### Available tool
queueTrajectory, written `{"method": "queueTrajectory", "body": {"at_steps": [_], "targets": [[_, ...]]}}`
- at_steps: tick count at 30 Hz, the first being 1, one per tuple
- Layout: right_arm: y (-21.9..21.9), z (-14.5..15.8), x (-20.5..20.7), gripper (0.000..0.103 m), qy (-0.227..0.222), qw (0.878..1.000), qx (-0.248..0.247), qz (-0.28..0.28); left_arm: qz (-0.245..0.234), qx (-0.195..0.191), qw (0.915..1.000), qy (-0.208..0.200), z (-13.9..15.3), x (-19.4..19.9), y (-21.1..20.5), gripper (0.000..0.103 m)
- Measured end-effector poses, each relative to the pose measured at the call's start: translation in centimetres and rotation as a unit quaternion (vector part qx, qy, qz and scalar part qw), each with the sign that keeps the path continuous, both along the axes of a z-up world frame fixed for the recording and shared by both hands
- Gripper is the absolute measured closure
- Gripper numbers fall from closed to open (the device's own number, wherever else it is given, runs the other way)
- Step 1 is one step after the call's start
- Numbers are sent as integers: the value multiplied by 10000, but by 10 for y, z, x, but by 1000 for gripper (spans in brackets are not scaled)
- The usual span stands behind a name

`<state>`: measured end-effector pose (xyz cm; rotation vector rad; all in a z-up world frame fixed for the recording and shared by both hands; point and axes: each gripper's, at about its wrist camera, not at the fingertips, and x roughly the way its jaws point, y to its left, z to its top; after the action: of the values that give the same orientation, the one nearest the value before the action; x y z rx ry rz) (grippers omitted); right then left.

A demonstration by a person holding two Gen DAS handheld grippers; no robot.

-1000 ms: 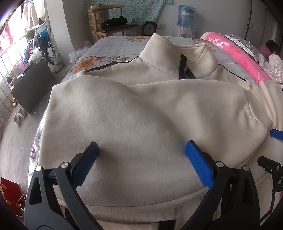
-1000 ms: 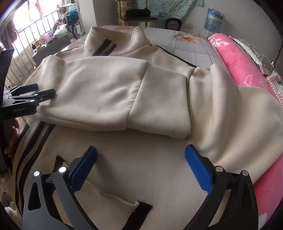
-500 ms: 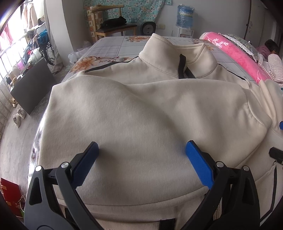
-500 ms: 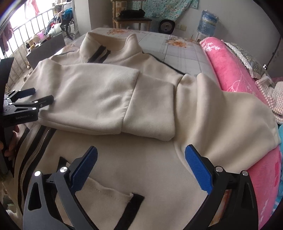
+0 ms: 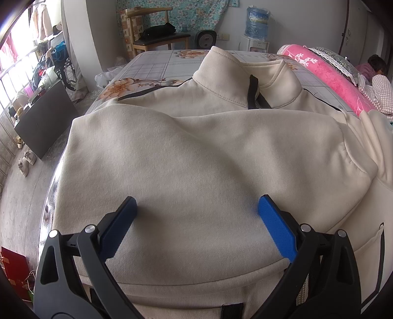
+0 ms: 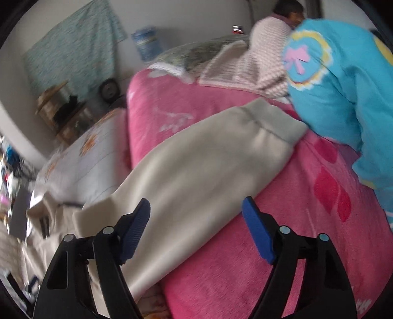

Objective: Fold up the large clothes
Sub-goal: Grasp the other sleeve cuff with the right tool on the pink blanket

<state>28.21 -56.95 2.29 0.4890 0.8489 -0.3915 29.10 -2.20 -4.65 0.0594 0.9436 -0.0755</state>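
Left gripper [image 5: 196,220]: jaws spread wide, nothing clamped; tips set over the folded sleeve.
Cream jacket [image 5: 196,157]: spread on the bed directly ahead of the left claw, collar [image 5: 245,81] at its far end.
Right gripper [image 6: 196,220]: jaws closing, nothing pinched; view blurred.
Loose sleeve [image 6: 196,166]: laid below and beyond the right claw's fingers, draped across the pink quilt [image 6: 245,257].

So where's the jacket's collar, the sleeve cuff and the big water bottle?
collar [image 5: 221,73], left wrist view, front of the stand-up collar.
sleeve cuff [image 6: 275,120], right wrist view, ribbed end band.
water bottle [image 5: 256,23], left wrist view, blue body.
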Motion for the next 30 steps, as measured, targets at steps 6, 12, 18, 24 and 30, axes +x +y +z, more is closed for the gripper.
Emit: {"method": "queueTrajectory", "body": {"at_steps": [6,12,18,24,30], "targets": [[-57,-30,17,50,-133,9931,343,-1112,1,-1,10000,0,0,0,0,7],[-92,-54,23,57,-229,9826,468,-1781,-2,-6,10000,-1,0,0,0,7],[-93,-61,25,85,-246,9833,301,-1780,-3,-7,10000,-1,0,0,0,7],[-90,-42,8,97,-600,9837,306,-1669,-3,-7,10000,-1,0,0,0,7],[-76,0,-8,97,-1011,9845,267,-1411,-4,-8,10000,-2,0,0,0,7]]}}
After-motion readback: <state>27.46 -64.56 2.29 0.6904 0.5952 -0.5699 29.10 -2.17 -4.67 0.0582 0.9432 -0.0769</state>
